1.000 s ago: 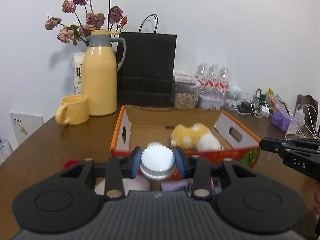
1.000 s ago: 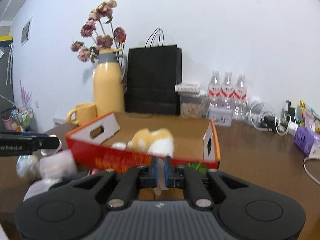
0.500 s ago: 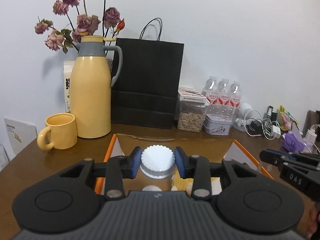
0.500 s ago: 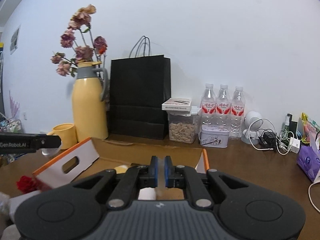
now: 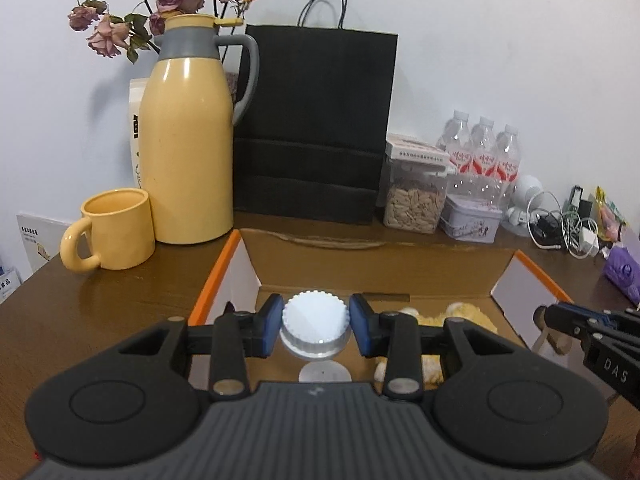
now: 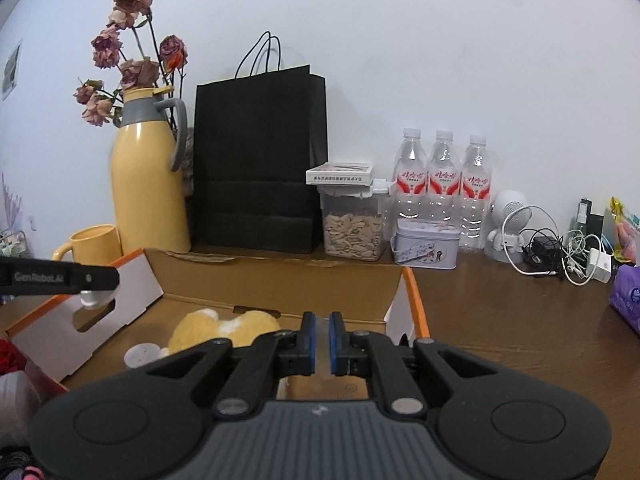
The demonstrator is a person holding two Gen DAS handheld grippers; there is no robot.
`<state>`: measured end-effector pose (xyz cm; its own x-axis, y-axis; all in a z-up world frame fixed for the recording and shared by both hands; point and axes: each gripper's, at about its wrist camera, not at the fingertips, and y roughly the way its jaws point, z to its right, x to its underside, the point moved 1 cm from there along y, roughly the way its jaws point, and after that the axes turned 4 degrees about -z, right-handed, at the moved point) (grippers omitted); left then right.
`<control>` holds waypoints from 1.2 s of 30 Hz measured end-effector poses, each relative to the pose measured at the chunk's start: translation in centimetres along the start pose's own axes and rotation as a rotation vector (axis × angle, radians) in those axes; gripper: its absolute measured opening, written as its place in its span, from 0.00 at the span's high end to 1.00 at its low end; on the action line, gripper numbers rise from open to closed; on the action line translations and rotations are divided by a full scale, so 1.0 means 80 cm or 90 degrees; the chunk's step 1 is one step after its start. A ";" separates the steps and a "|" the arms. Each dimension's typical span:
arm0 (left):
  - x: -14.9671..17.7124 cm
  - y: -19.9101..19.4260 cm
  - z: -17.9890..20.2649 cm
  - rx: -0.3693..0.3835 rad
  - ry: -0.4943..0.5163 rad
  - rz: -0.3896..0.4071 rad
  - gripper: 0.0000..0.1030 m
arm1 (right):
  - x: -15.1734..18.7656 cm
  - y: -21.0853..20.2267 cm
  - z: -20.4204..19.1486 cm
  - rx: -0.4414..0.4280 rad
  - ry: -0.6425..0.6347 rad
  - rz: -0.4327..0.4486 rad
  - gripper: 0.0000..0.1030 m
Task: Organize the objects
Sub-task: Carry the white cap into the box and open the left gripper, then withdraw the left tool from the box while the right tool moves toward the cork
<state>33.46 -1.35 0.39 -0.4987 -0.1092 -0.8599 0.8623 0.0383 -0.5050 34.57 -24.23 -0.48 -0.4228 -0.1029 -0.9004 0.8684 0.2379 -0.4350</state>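
My left gripper point(image 5: 316, 326) is shut on a white ribbed-cap jar point(image 5: 315, 322) and holds it above the open cardboard box point(image 5: 372, 270) with orange edges. Inside the box lie a yellow and white plush toy point(image 6: 224, 330) and a small white round lid point(image 6: 140, 354). My right gripper point(image 6: 322, 342) is shut, with only a thin gap between its blue pads, and holds nothing visible; it hovers over the box's right part. The left gripper also shows at the left edge of the right wrist view point(image 6: 60, 278).
Behind the box stand a yellow thermos point(image 5: 186, 136) with dried roses, a yellow mug point(image 5: 114, 236), a black paper bag point(image 5: 316, 124), a jar of seeds point(image 5: 414, 200), water bottles point(image 5: 484, 156), a tin point(image 5: 470, 218) and cables point(image 6: 560, 252). A red item point(image 6: 8, 354) lies left of the box.
Both grippers have moved forward from in front of the box to above its inside. The left gripper still holds the white jar. The right stays shut.
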 end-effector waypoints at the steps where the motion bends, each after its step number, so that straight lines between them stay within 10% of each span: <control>1: 0.001 -0.001 0.001 -0.002 0.002 0.002 0.56 | 0.001 0.000 0.000 0.002 0.001 -0.001 0.93; 6: 0.003 -0.017 0.000 -0.019 -0.007 0.051 0.03 | 0.002 -0.005 -0.001 0.007 0.008 0.000 0.70; 8: 0.002 -0.022 0.000 -0.022 -0.009 0.071 0.00 | 0.003 -0.008 -0.003 0.011 0.004 0.006 0.34; 13: 0.002 -0.024 0.002 -0.020 -0.008 0.073 0.00 | 0.004 -0.016 -0.009 0.014 -0.004 0.028 0.00; 36: -0.021 -0.095 0.001 -0.021 -0.008 0.112 0.00 | -0.015 -0.070 -0.023 -0.003 -0.016 0.039 0.00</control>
<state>27.78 -1.54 5.69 -0.3397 -0.1106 -0.9340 0.9323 0.0911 -0.3499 29.74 -23.69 3.08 -0.3623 -0.1129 -0.9252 0.8912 0.2487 -0.3793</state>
